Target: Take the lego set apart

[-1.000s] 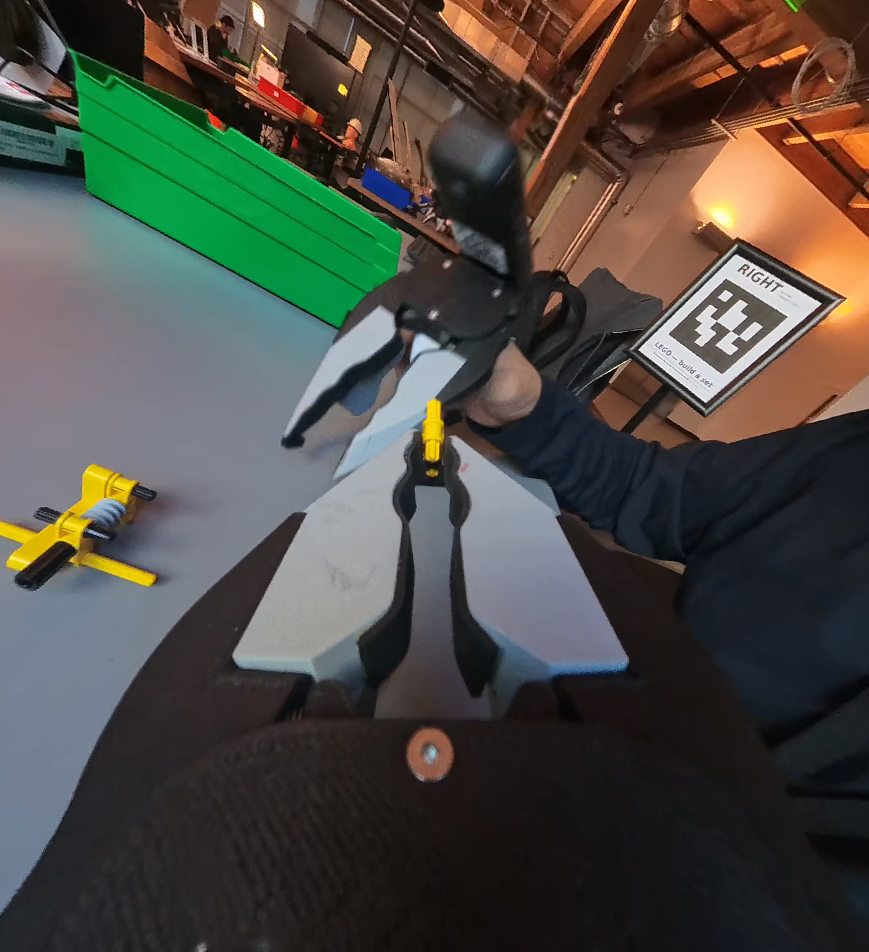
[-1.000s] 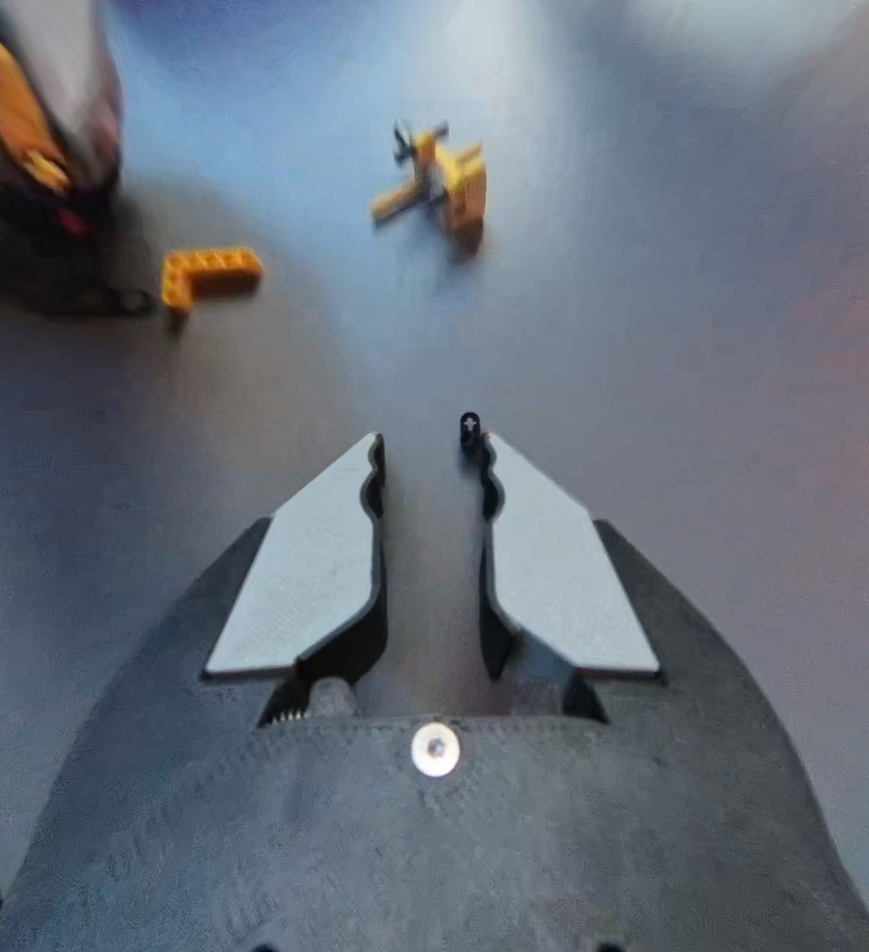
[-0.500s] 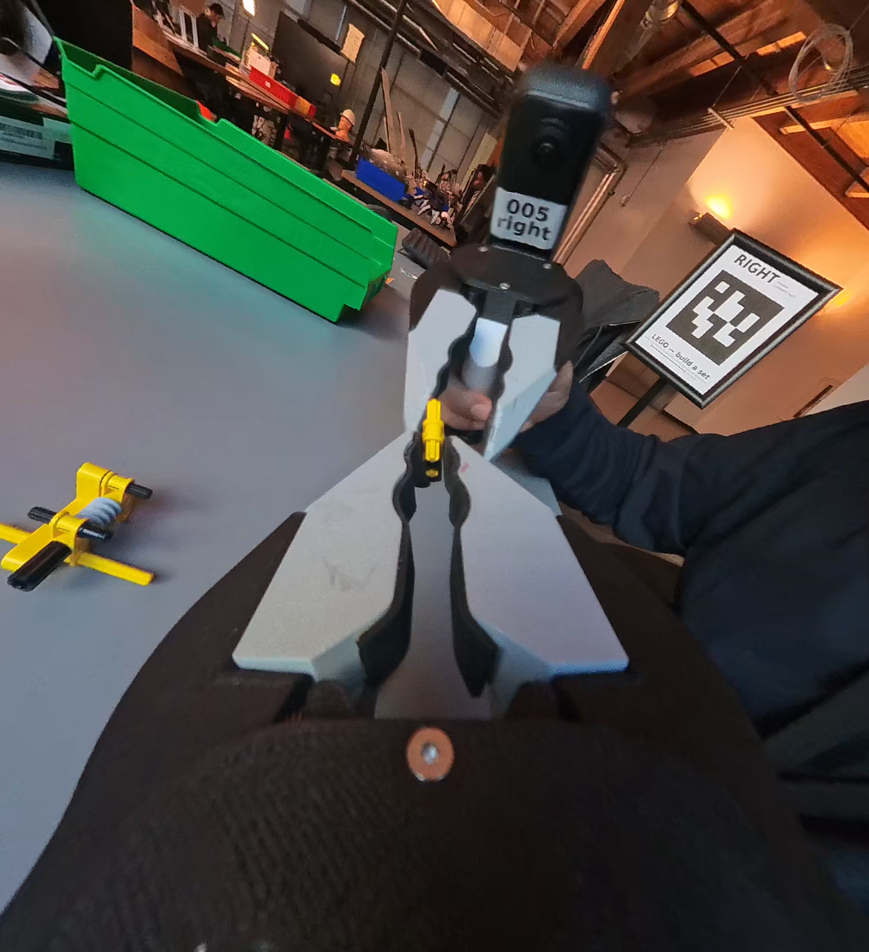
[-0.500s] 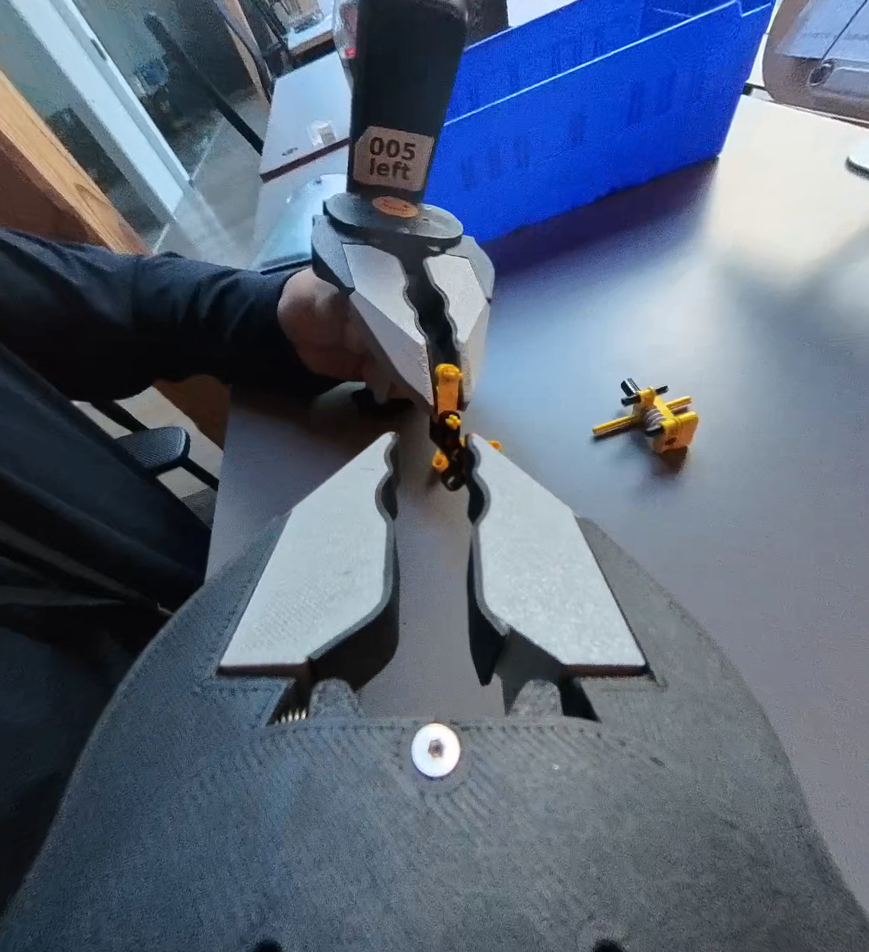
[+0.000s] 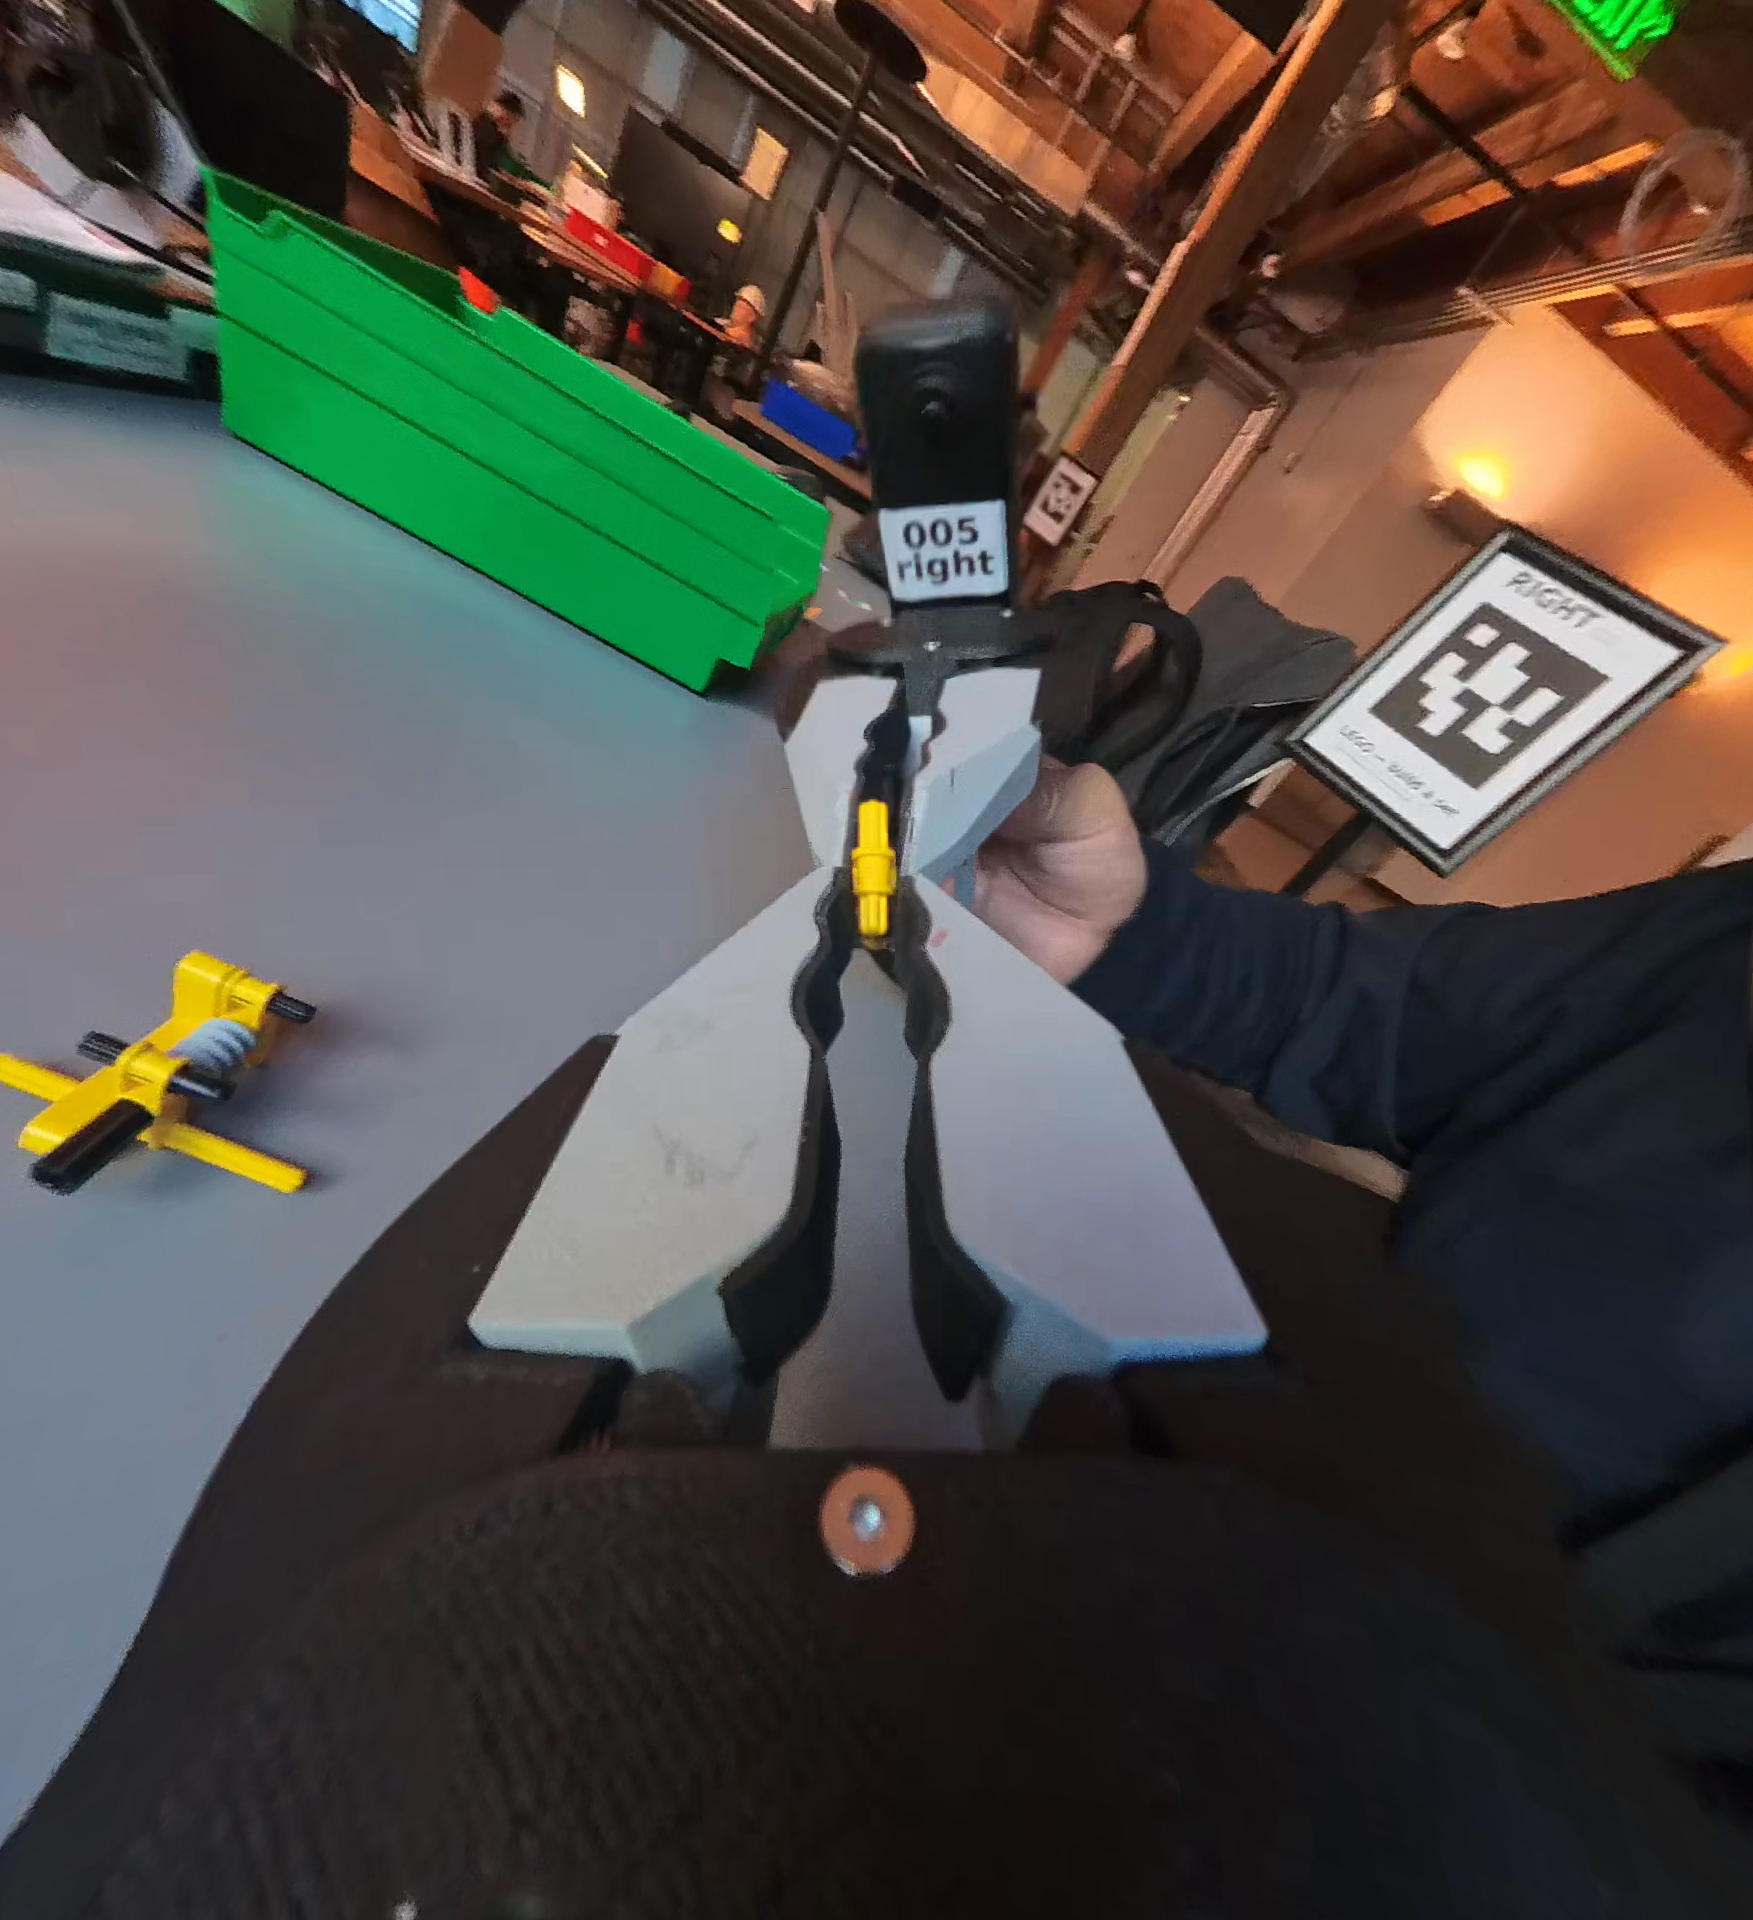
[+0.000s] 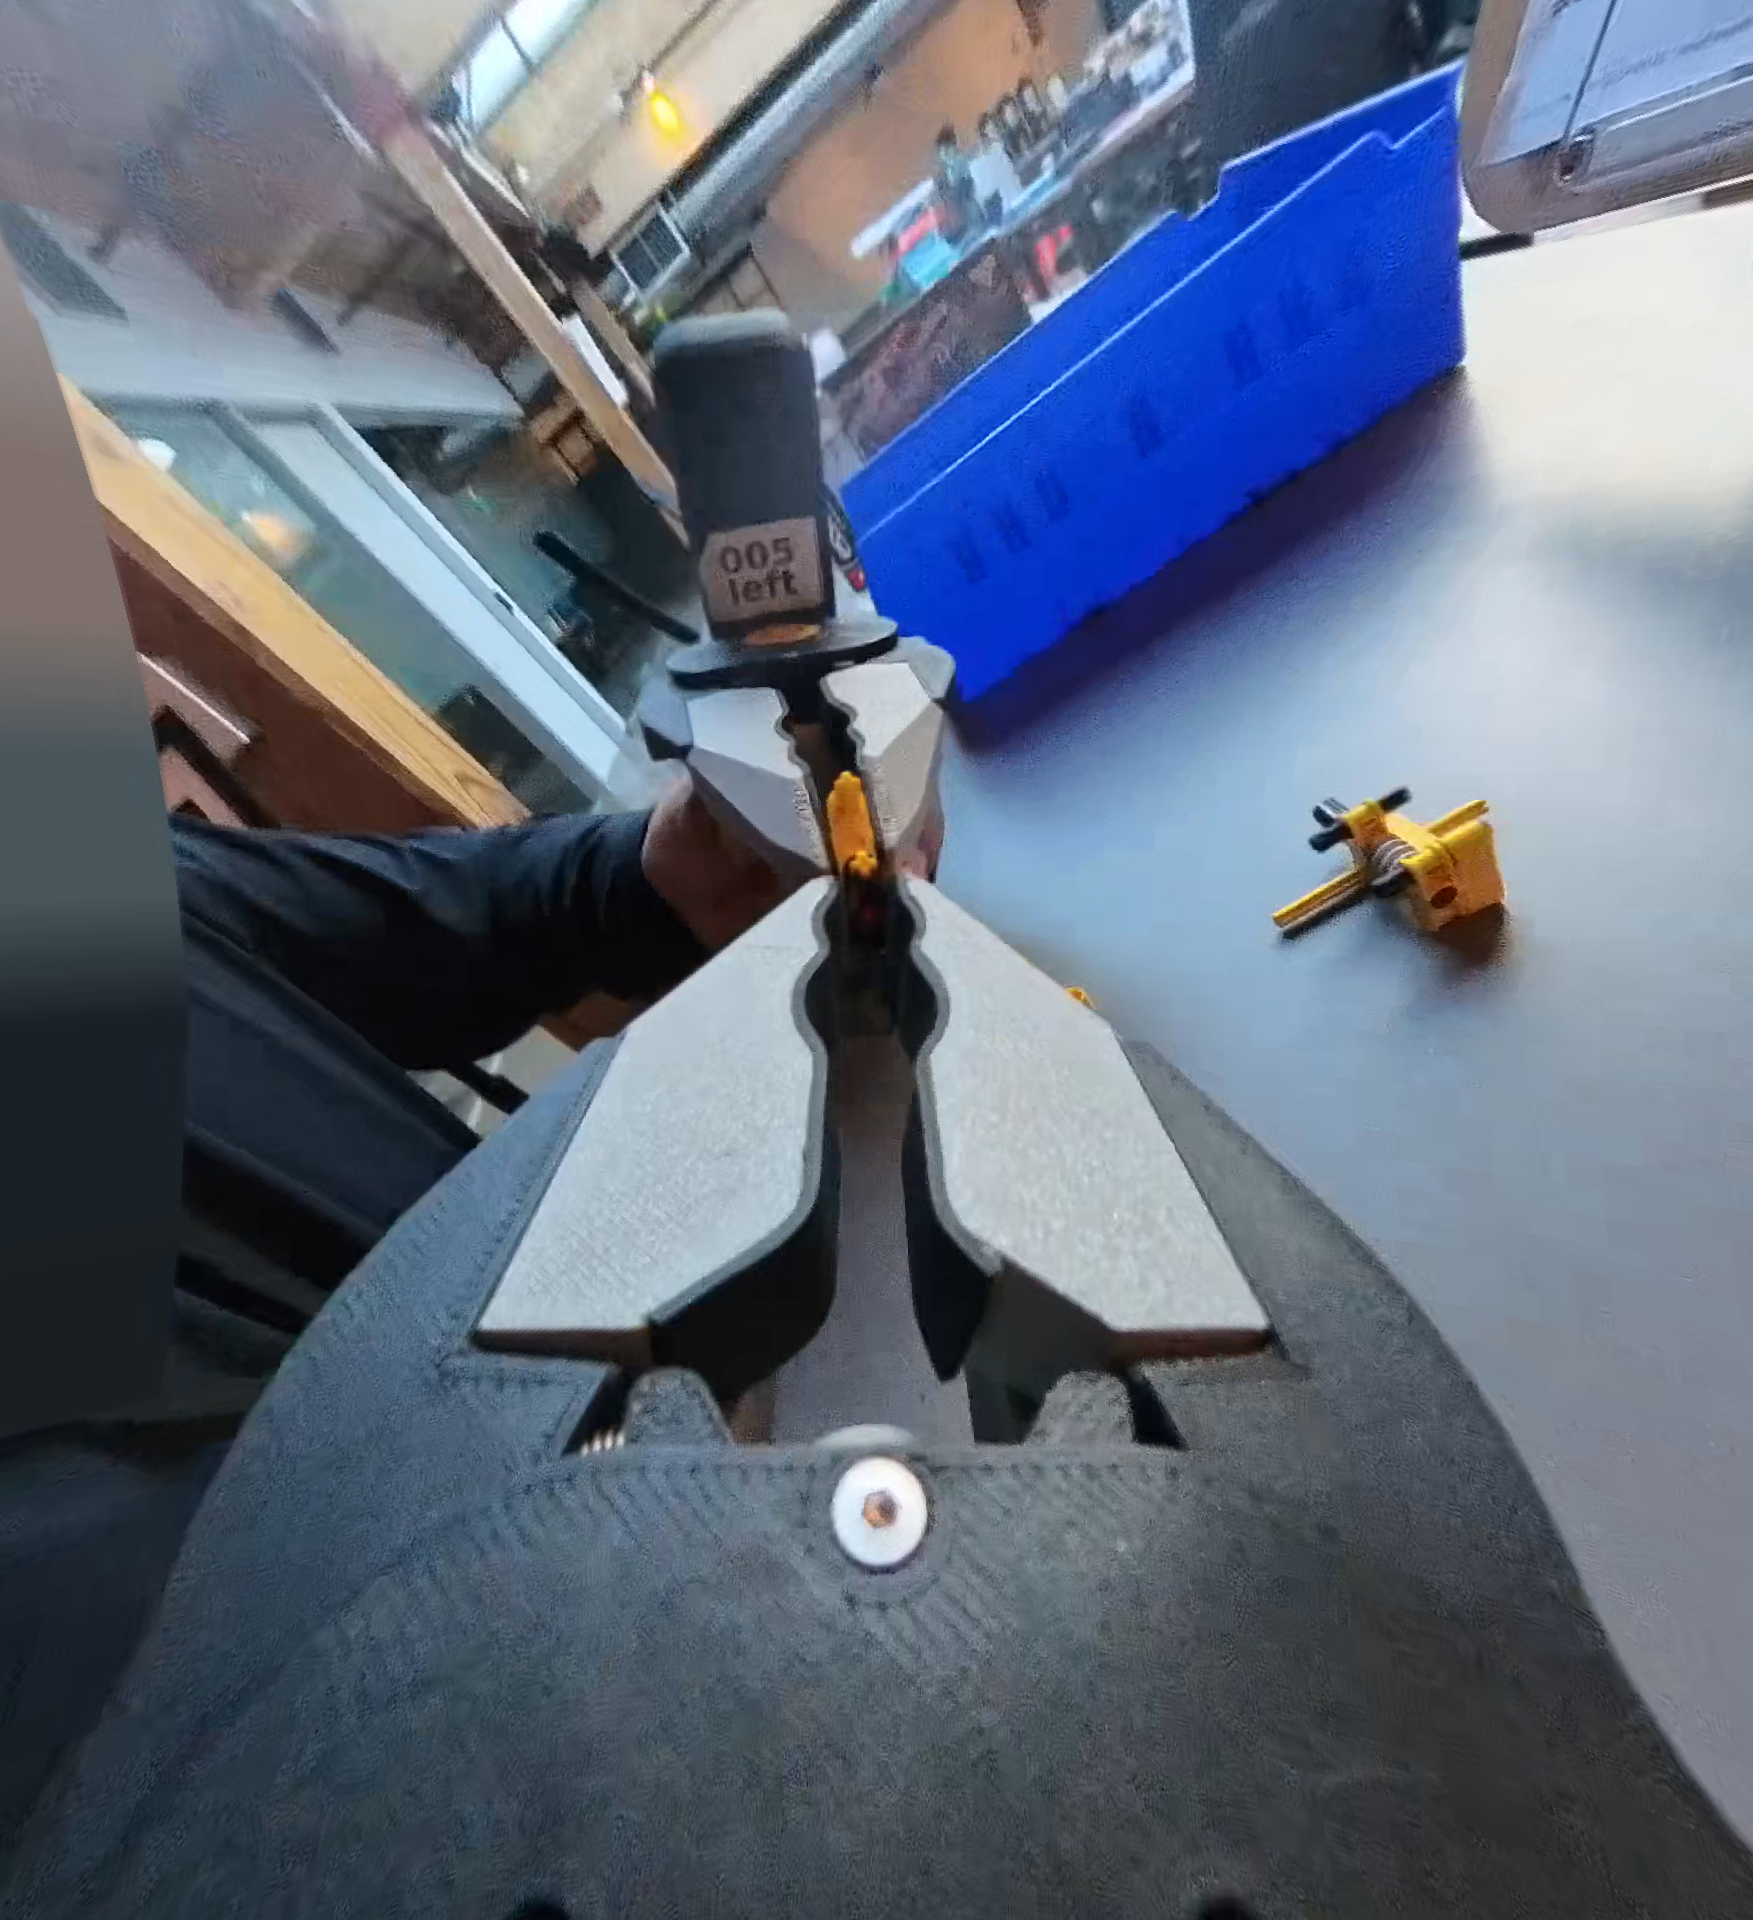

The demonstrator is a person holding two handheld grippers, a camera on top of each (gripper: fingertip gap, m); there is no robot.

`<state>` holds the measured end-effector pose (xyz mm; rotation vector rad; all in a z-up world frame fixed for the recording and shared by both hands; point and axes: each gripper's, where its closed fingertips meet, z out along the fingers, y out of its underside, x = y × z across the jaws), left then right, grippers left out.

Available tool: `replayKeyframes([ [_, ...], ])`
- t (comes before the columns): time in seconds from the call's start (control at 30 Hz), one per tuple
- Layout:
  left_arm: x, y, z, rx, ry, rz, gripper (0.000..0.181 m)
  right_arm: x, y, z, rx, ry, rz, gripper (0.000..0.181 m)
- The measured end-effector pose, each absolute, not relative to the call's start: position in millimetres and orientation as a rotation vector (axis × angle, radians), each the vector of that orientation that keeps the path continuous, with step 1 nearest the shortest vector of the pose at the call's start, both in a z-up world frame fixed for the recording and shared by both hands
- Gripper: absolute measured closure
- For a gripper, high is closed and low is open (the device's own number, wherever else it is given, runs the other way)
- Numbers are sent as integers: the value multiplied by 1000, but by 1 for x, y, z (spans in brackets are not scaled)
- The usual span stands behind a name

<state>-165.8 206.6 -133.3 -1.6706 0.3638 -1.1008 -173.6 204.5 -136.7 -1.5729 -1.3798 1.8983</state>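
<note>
A small yellow lego piece [image 5: 872, 878] with a black part is held in the air between both grippers, above the near edge of the grey table [image 5: 384, 779]. My left gripper [image 5: 870, 920] is shut on its near end. My right gripper [image 6: 867, 902] faces it tip to tip and is shut on the other end, where the piece [image 6: 848, 821] shows yellow and black. A yellow and black lego assembly [image 5: 150, 1070] with a grey worm gear lies on the table to the left; it also shows in the right wrist view [image 6: 1402, 862].
A green bin [image 5: 498, 447] stands at the far side of the table. A blue bin [image 6: 1163, 447] stands at the other end. A framed marker sign [image 5: 1495, 707] stands off the table. A bit of a yellow part [image 6: 1080, 997] shows behind my right finger. My two grippers' fingertips are within a few centimetres of each other.
My right gripper swung up from the table, turned to face the left gripper and closed on the far end of the yellow piece. The left gripper kept its hold.
</note>
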Motion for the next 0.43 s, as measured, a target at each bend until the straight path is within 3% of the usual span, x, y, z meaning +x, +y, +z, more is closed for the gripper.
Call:
replayKeyframes([
  [0.43, -174, 216, -106, -1541, 207, -1212, 175, -181, 217, -103, -1455, -1144, 1959, 179],
])
